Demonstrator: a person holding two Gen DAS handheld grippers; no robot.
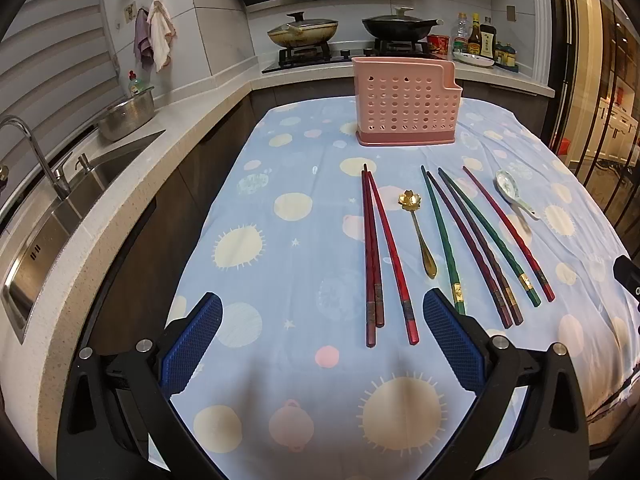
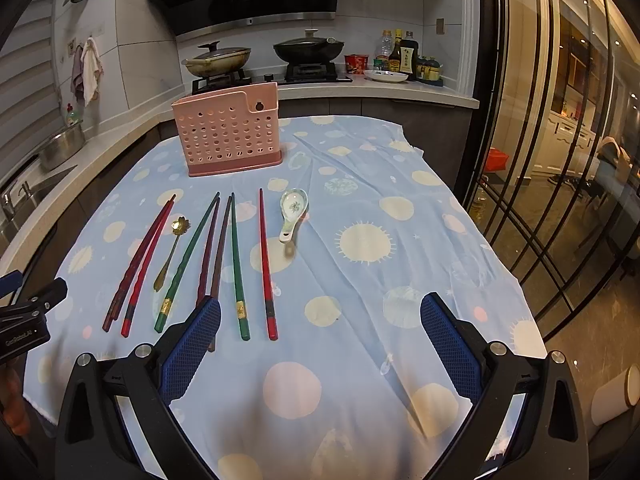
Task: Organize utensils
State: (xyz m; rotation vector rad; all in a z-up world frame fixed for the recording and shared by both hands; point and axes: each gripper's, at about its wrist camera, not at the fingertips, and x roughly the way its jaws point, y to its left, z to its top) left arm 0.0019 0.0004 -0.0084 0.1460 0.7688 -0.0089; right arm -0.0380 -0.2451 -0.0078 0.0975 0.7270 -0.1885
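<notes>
Both grippers wide apart, nothing held: left gripper (image 1: 322,310) hovers above the near ends of the three dark-red chopsticks (image 1: 374,256); right gripper (image 2: 320,316) hangs over bare blue tablecloth with pale sun-like spots (image 2: 360,184), to the right of the utensil row. Nothing stowed yet. Perforated pink plastic utensil holder (image 1: 406,106) stands upright at the far end of the cloth, looks empty. Laid out lengthwise before it: red trio, gold flower-headed metal spoon (image 1: 418,232), fan of green, purple-brown and red chopsticks (image 1: 480,248), white patterned ceramic spoon (image 2: 293,214) furthest right. Judgement: first pick is pending. For the left side, descend over the thick near ends, straddle the trio crosswise, close low to the cloth without pinching fabric. Thin sticks may roll or scissor; grip all together near the butt, then tip upright over the holder's open top.
</notes>
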